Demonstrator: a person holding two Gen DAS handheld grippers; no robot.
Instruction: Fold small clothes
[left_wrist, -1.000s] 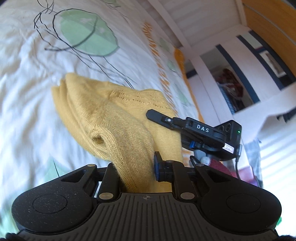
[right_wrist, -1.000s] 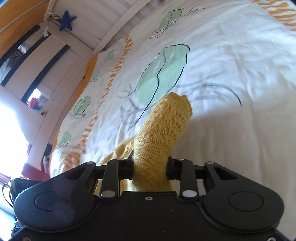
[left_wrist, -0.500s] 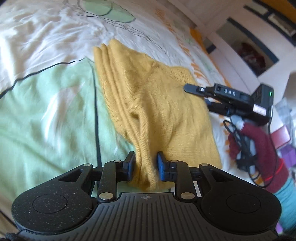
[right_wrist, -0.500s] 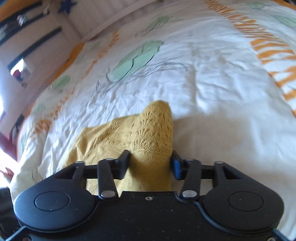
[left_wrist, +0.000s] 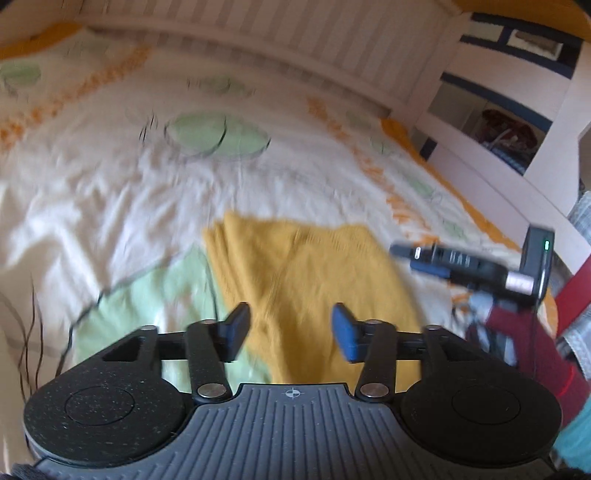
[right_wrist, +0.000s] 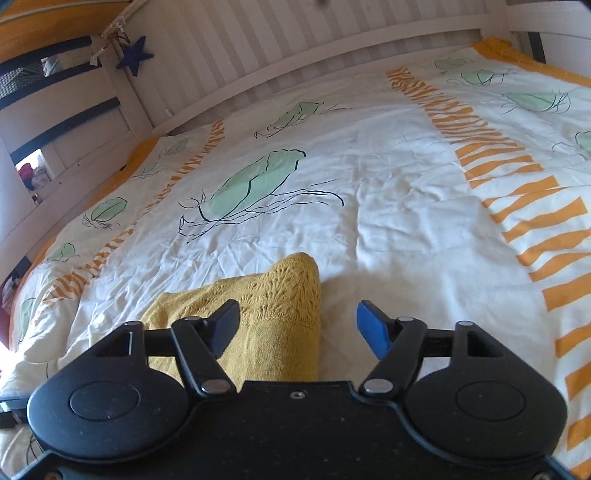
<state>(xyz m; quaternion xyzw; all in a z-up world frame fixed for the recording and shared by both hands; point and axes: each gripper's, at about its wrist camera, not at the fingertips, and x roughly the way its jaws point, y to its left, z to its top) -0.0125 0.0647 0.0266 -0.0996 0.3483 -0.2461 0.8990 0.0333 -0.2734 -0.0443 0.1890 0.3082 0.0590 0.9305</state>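
Note:
A mustard-yellow knitted garment (left_wrist: 310, 273) lies folded flat on the white patterned duvet (left_wrist: 110, 192). My left gripper (left_wrist: 290, 328) is open and empty just above the garment's near edge. In the left wrist view my right gripper (left_wrist: 417, 258) shows at the garment's right side. In the right wrist view my right gripper (right_wrist: 299, 326) is open and empty, with the garment's lace-knit corner (right_wrist: 280, 295) lying between the jaws, nearer the left finger. The left wrist view is blurred.
A white slatted bed frame (right_wrist: 295, 40) runs along the far side of the bed. White shelving (left_wrist: 517, 122) stands at the right of the left wrist view. Orange stripes (right_wrist: 517, 192) and green leaf prints (right_wrist: 255, 184) mark the duvet.
Both grippers have let go of the yellow garment and opened. The garment has dropped flat onto the duvet, and both grippers have lifted and pulled back.

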